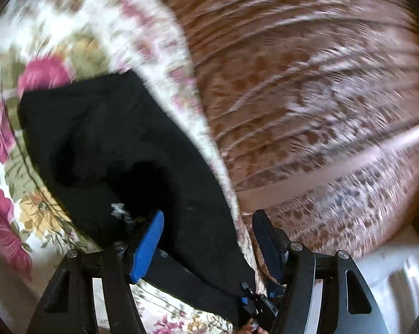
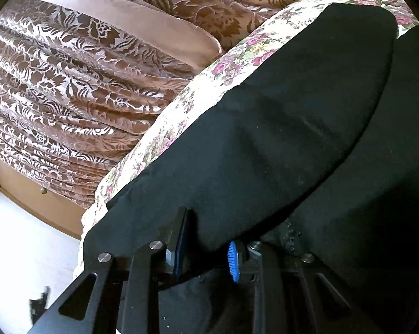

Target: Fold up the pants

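With a fold of the pants (image 2: 265,139) pinched in the right claw (image 2: 206,250) at six o'clock and the left claw (image 1: 209,239) spread over their edge, the fold could be dragged crooked across the floral sheet (image 2: 198,83) by uneven pulling.

The pants (image 2: 279,144) are plain black, with a small patch of white print (image 1: 117,210) showing in the left wrist view. They lie on a cream bedsheet (image 2: 237,55) printed with pink and magenta flowers, yellow blooms and olive-green leaves. Beside it hangs a brown curtain (image 2: 78,83) with a shiny pale leaf-and-flower pattern and a plain tan band (image 2: 142,27), and the left gripper (image 1: 209,239) and right gripper (image 2: 209,253) are black with bright blue pads.
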Available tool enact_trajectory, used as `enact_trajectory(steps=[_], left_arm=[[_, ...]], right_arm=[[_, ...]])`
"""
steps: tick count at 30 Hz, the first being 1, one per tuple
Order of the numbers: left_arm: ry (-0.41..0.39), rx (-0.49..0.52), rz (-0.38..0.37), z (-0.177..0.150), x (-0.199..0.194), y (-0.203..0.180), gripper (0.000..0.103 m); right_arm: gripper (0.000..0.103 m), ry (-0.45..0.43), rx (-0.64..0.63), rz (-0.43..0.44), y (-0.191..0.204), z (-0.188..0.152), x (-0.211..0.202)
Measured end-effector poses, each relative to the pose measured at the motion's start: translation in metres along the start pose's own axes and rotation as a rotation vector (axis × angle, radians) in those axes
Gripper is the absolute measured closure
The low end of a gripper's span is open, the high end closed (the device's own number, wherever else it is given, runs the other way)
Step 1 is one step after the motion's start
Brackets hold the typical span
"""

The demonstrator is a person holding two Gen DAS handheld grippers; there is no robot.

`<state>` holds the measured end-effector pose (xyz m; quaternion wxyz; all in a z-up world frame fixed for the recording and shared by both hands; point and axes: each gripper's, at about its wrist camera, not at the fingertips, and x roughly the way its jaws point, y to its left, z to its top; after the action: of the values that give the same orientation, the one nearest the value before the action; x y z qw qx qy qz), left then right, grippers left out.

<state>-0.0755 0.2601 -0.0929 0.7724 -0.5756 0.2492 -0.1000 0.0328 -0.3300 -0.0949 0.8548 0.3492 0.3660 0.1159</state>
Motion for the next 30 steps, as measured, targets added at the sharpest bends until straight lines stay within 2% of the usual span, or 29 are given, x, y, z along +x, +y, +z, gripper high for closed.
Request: enact_trajectory(steps=[2, 6, 7, 9, 10, 11, 13, 14, 17, 20, 22, 24, 26, 30], left_arm=[[-0.018, -0.07, -0.007, 0.011, 0.008, 0.013, 0.037], [-0.084, -0.076, 0.006, 0.03, 0.014, 0.021, 0.039], [-0.086, -0.079, 0.007, 0.032, 0.015, 0.022, 0.044], [-0.072, -0.061, 0.001, 0.036, 0.02, 0.022, 0.062], [-0.067, -0.041, 0.023, 0.037, 0.022, 0.022, 0.079], [-0.066, -0.015, 0.049, 0.038, 0.024, 0.022, 0.09], [-0.069, 0.014, 0.067, 0.042, 0.026, 0.019, 0.092], [-0.07, 0.025, 0.064, 0.045, 0.024, 0.018, 0.096], [-0.091, 0.097, 0.015, 0.049, 0.011, -0.002, 0.096], [-0.124, 0.177, -0.036, 0.05, -0.009, -0.023, 0.096], [-0.142, 0.21, -0.036, 0.05, -0.022, -0.029, 0.096], [-0.129, 0.255, 0.005, 0.048, -0.027, -0.027, 0.096], [-0.094, 0.28, 0.092, 0.042, -0.025, -0.015, 0.096], [-0.045, 0.211, 0.194, 0.036, -0.021, 0.023, 0.096]], right_arm=[[0.079, 0.001, 0.014, -0.003, -0.002, 0.004, -0.001], [0.079, -0.042, 0.09, -0.005, -0.014, 0.016, -0.01], [0.079, -0.05, 0.1, -0.006, -0.017, 0.019, -0.012], [0.079, -0.071, 0.11, -0.019, -0.021, 0.024, -0.014], [0.079, -0.078, 0.109, -0.024, -0.022, 0.026, -0.013], [0.081, -0.082, 0.108, -0.029, -0.024, 0.028, -0.012], [0.095, -0.091, 0.108, -0.036, -0.026, 0.034, -0.01], [0.096, -0.094, 0.108, -0.036, -0.027, 0.037, -0.01], [0.096, -0.145, 0.086, -0.001, -0.017, 0.046, -0.026], [0.096, -0.213, -0.021, 0.069, 0.013, 0.049, -0.064], [0.096, -0.218, -0.083, 0.109, 0.025, 0.044, -0.083], [0.096, -0.207, -0.16, 0.088, 0.033, 0.034, -0.096], [0.096, -0.168, -0.193, 0.04, 0.029, 0.02, -0.096], [0.096, -0.052, -0.166, -0.075, -0.003, -0.012, -0.068]])
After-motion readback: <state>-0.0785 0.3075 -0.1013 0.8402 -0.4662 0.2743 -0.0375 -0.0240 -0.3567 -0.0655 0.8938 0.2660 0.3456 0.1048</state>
